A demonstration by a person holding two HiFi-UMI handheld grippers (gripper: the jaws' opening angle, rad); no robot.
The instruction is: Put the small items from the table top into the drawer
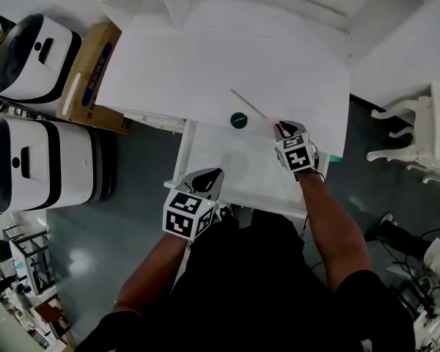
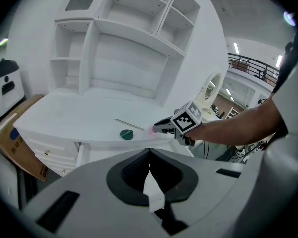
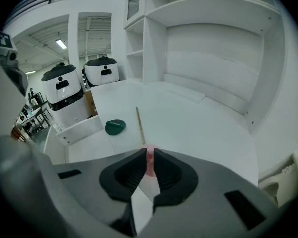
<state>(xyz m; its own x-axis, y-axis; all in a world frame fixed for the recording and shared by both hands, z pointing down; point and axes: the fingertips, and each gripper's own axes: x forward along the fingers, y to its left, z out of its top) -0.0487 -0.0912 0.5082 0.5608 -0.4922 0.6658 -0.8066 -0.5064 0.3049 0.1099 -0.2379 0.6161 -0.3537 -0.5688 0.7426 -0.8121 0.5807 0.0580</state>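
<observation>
My right gripper (image 1: 282, 129) was clamped on the small pink item (image 3: 150, 158) at the near edge of the table (image 1: 205, 64). The open drawer (image 1: 231, 163) lay just below and to its left, so I judged the right hand the nearer one for the drop. The thin stick (image 1: 248, 103) lay just beyond the jaws, its long axis running away toward the back left, with the green disc (image 1: 238, 119) beside it. My left gripper (image 1: 207, 176) hung closed and empty over the drawer's front left corner, and the drawer appeared to hold nothing.
</observation>
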